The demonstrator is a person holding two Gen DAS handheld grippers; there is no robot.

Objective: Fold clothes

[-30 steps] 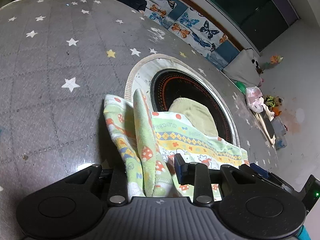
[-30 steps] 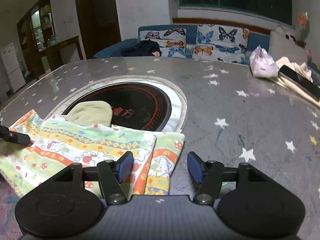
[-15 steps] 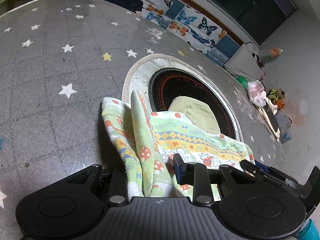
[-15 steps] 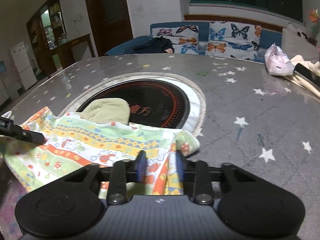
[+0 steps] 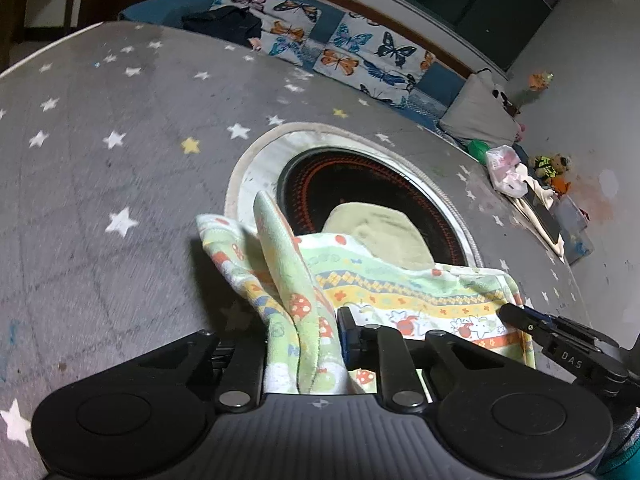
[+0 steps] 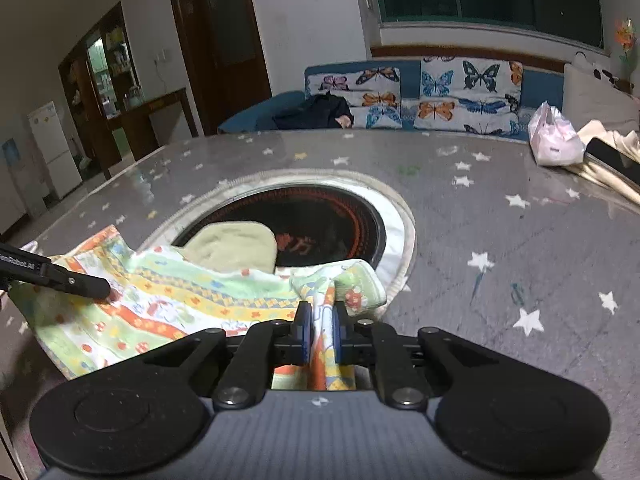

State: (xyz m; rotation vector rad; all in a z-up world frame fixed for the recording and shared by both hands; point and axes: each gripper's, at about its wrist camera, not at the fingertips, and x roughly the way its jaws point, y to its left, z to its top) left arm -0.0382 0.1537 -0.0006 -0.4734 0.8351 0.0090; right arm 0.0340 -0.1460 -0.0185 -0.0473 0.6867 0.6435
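The patterned cloth (image 6: 192,304) lay on the star-printed desk (image 5: 100,168), its far edge reaching over the round black cooktop (image 6: 320,216) beside a plain green cloth (image 6: 234,244). The right tongs (image 6: 319,334) were pressed together on one bunched corner of the patterned cloth. The left tongs (image 5: 304,340) pinched the opposite end, where the fabric stood up in a fold. A pink plastic bag (image 6: 554,140) sat near the desk's far edge.

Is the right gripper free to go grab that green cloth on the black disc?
Probably not. The right gripper is shut on the patterned cloth, whose edge also overlaps the green cloth.
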